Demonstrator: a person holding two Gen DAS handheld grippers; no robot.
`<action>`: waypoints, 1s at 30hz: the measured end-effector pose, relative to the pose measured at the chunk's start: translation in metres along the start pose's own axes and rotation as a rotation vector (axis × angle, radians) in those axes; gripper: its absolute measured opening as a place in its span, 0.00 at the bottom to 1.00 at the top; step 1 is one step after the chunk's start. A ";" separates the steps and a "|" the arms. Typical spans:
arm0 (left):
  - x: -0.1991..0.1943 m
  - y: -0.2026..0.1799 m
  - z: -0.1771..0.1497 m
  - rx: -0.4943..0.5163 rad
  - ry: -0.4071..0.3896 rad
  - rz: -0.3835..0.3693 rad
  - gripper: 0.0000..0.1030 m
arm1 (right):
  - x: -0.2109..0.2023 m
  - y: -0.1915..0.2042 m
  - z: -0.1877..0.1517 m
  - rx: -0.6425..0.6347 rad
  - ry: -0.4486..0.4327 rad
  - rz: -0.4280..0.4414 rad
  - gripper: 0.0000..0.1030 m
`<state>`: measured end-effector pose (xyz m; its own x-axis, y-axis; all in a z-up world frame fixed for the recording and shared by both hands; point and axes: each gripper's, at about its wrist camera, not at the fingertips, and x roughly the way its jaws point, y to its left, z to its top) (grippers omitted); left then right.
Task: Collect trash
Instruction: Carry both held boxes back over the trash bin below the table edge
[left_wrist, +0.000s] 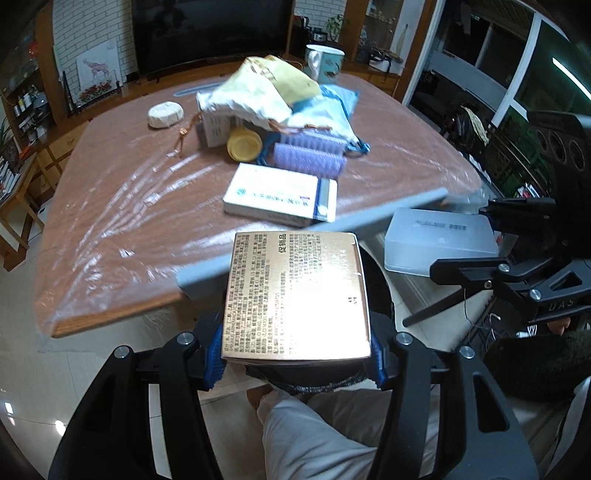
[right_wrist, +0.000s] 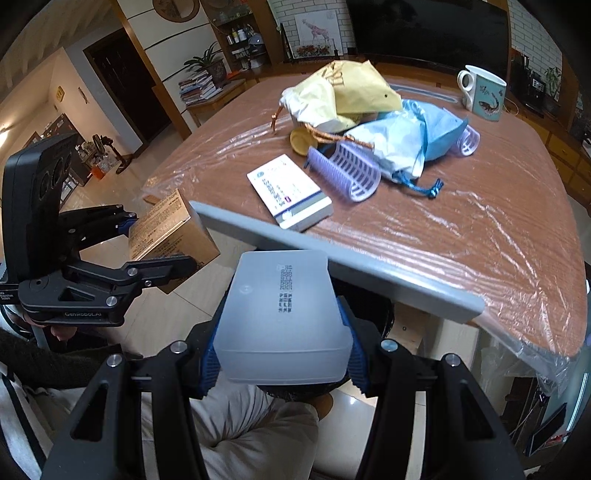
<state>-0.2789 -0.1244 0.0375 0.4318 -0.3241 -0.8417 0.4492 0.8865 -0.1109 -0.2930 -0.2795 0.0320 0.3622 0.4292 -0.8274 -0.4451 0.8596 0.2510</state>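
Note:
My left gripper (left_wrist: 295, 355) is shut on a gold printed box (left_wrist: 295, 295), its blue pads (left_wrist: 216, 354) pressing both sides. The right gripper (right_wrist: 282, 360) is shut on a frosted white plastic box (right_wrist: 280, 314). Both boxes hang just off the near edge of the table (left_wrist: 129, 221), over a dark bin (left_wrist: 376, 288) that they mostly hide. In the right wrist view the gold box (right_wrist: 166, 229) sits in the left gripper (right_wrist: 147, 243) at the left. The plastic box (left_wrist: 439, 240) shows at the right of the left wrist view.
On the plastic-covered table lie a white medicine box (left_wrist: 280, 195), purple hair rollers (left_wrist: 308, 160), a yellow lid (left_wrist: 244, 144), a yellow pouch (left_wrist: 266, 88), a blue pouch (left_wrist: 325, 110), a mug (left_wrist: 324, 62) and a white round pack (left_wrist: 165, 114). A person's knee (left_wrist: 314, 424) is below.

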 end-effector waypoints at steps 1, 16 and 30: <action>0.002 -0.001 -0.002 0.004 0.005 -0.002 0.57 | 0.002 0.000 -0.002 0.001 0.006 0.000 0.52; 0.039 -0.002 -0.027 0.017 0.107 0.000 0.57 | 0.052 -0.014 -0.028 0.032 0.138 -0.003 0.52; 0.074 -0.001 -0.043 0.032 0.181 0.025 0.57 | 0.081 -0.016 -0.037 0.037 0.203 -0.035 0.52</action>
<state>-0.2807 -0.1352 -0.0477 0.2967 -0.2348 -0.9257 0.4660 0.8817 -0.0743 -0.2869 -0.2689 -0.0578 0.2030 0.3372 -0.9193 -0.4030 0.8844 0.2354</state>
